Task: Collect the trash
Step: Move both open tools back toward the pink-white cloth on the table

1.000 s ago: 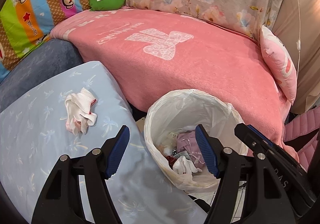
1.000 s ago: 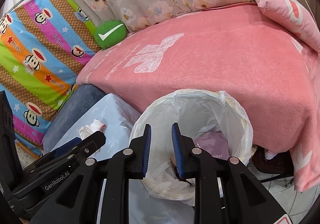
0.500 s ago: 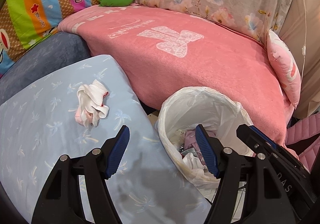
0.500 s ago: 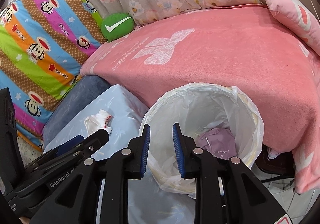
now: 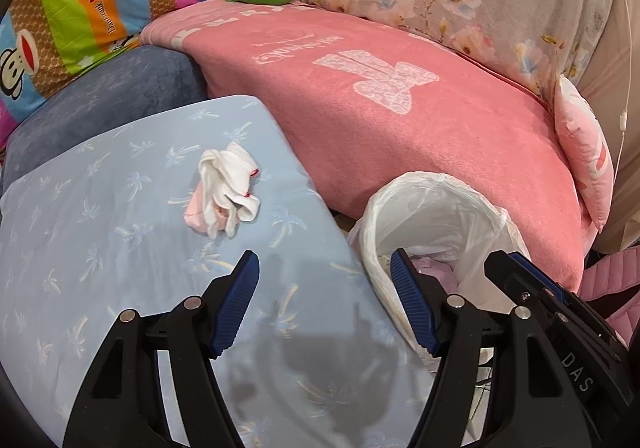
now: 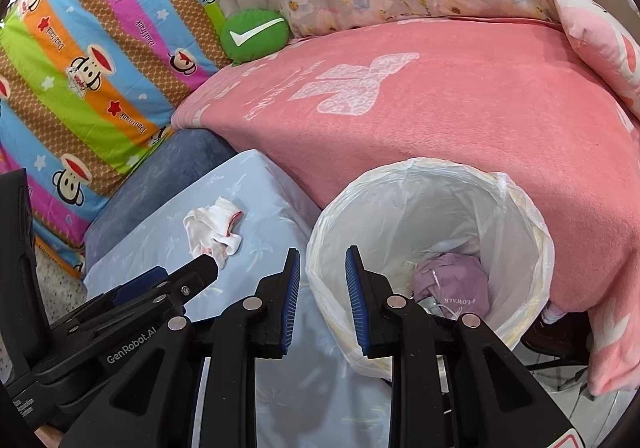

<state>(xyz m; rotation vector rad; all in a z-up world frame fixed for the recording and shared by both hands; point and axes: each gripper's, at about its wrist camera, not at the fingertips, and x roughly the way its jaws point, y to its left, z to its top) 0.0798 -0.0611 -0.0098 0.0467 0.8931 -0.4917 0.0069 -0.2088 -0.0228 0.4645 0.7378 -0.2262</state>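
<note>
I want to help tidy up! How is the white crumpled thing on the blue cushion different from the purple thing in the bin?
The white wad has red marks; the purple bundle has printed letters. The wad lies on the blue cushion; the bundle sits inside the lined bin. Both are crumpled.

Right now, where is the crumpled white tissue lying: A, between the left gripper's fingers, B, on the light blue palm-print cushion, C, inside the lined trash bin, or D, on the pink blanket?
B: the crumpled white tissue lies on the light blue cushion, left of the trash bin and ahead of the open, empty left gripper.
</note>
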